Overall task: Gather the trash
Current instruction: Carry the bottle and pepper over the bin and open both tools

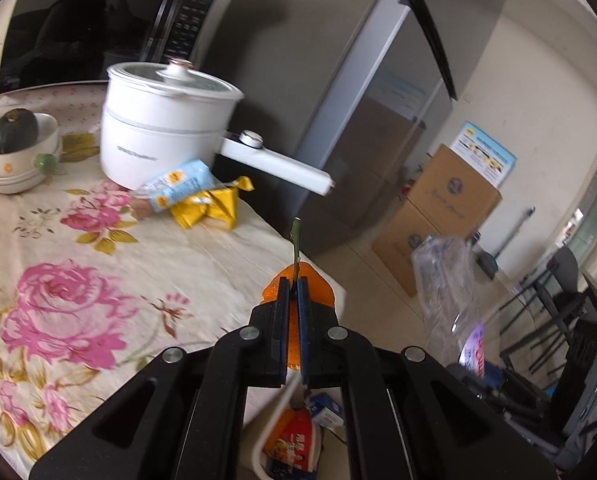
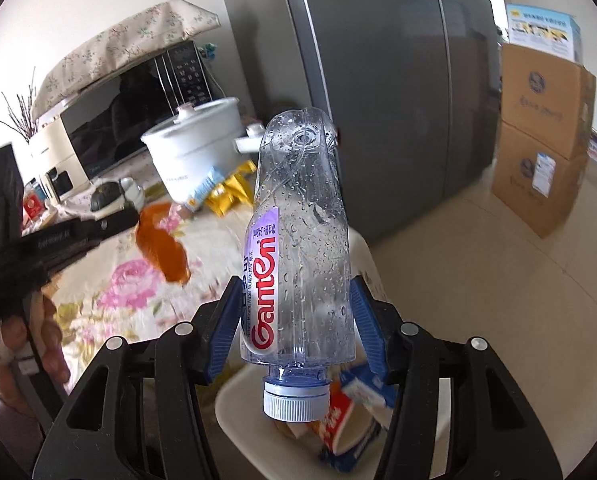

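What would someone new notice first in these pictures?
Probably the crushed clear water bottle, clamped cap-down in the right tool above a white bin already holding wrappers. Next, the orange peel pinched in the shut left tool at the edge of the rose-printed tablecloth.

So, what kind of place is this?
Most likely a home kitchen or dining corner: a fridge, a microwave and an electric pot on a table with a flowered cloth.
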The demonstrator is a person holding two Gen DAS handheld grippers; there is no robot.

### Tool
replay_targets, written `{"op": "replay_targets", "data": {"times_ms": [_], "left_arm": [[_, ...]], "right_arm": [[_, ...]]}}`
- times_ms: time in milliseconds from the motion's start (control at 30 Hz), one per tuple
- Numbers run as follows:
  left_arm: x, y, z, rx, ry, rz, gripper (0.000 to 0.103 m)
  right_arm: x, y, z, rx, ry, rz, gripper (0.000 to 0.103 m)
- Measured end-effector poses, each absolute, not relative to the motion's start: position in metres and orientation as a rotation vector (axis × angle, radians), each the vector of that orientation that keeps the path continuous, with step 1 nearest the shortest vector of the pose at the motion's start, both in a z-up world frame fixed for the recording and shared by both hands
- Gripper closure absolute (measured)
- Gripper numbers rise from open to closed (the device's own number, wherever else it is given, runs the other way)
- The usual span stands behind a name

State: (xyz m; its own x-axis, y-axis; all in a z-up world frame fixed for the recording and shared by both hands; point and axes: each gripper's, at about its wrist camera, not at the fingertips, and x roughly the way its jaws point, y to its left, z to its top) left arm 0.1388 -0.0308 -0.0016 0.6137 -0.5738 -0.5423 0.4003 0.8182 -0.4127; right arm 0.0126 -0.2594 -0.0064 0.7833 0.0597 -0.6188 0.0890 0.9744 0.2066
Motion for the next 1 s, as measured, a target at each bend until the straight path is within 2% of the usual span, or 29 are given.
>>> {"op": "replay_targets", "data": {"times_ms": [67, 100, 133, 200, 567, 633, 800, 1000], "left_arm": [[0.135, -0.037, -0.002, -0.254, 0.720, -0.587, 0.099], [0.133, -0.041, -0.002, -0.249, 0.723, -0.595, 0.099], [0.131, -0.045, -0.002, -0.244, 0.726, -0.603, 0.099], [0.127, -0.053, -0.003, -0.236, 0.736, -0.622, 0.099], [0.103, -0.094, -0.015, -0.159, 0.794, -0.729, 0.099], [0.100, -0.099, -0.019, -0.154, 0.810, -0.744, 0.099], [0.091, -0.114, -0.029, -0.126, 0.844, -0.783, 0.099], [0.081, -0.129, -0.032, -0.098, 0.852, -0.844, 0.098]], "right_arm": [[0.002, -0.264, -0.011, 0.237, 0.669, -0.042, 0.051], [-0.002, -0.267, -0.012, 0.239, 0.665, -0.055, 0.044], [-0.005, -0.271, -0.012, 0.249, 0.653, -0.074, 0.028], [-0.009, -0.278, -0.008, 0.273, 0.626, -0.090, 0.019], [-0.013, -0.311, 0.002, 0.241, 0.555, -0.339, 0.020], [-0.013, -0.317, 0.002, 0.225, 0.544, -0.407, 0.014], [-0.008, -0.322, -0.004, 0.194, 0.560, -0.512, 0.007], [-0.004, -0.322, -0.004, 0.166, 0.551, -0.568, 0.007]]}}
